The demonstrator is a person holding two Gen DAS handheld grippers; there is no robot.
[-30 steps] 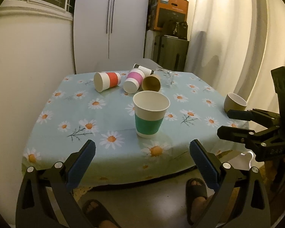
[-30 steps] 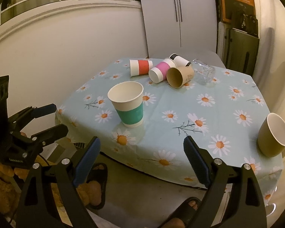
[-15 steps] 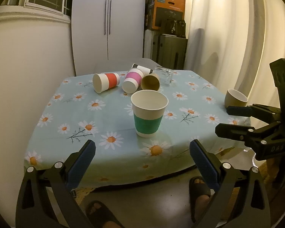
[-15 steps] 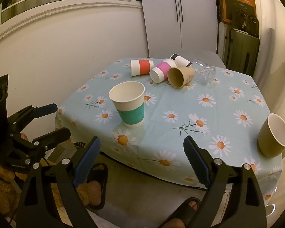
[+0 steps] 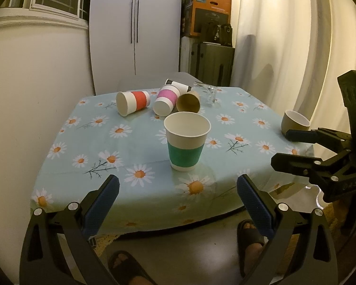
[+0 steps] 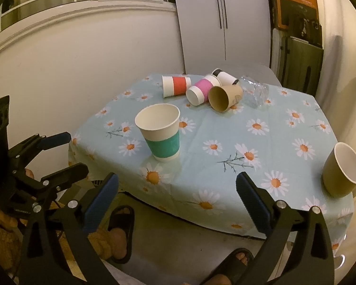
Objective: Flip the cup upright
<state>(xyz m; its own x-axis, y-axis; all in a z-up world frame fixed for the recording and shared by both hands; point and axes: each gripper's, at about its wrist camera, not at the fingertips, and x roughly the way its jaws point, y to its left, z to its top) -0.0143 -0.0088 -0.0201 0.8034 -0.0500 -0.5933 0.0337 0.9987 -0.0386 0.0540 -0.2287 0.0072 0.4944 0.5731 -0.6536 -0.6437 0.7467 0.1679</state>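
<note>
On daisy cloth (image 5: 121,147): green-banded cup (image 5: 186,141) upright, mouth up, axis vertical.

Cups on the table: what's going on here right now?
Both grippers are open, off the table's near edge, holding nothing. The green-banded cup stands upright near the front. The red-banded cup, pink-banded cup and brown cup lie on their sides at the back. A tan cup sits upright at the right edge.

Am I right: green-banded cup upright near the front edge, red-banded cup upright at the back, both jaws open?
Not quite. The red-banded cup lies on its side, mouth toward the camera, as the left wrist view shows. The green-banded cup is upright, and both the left gripper and right gripper have open jaws.
</note>
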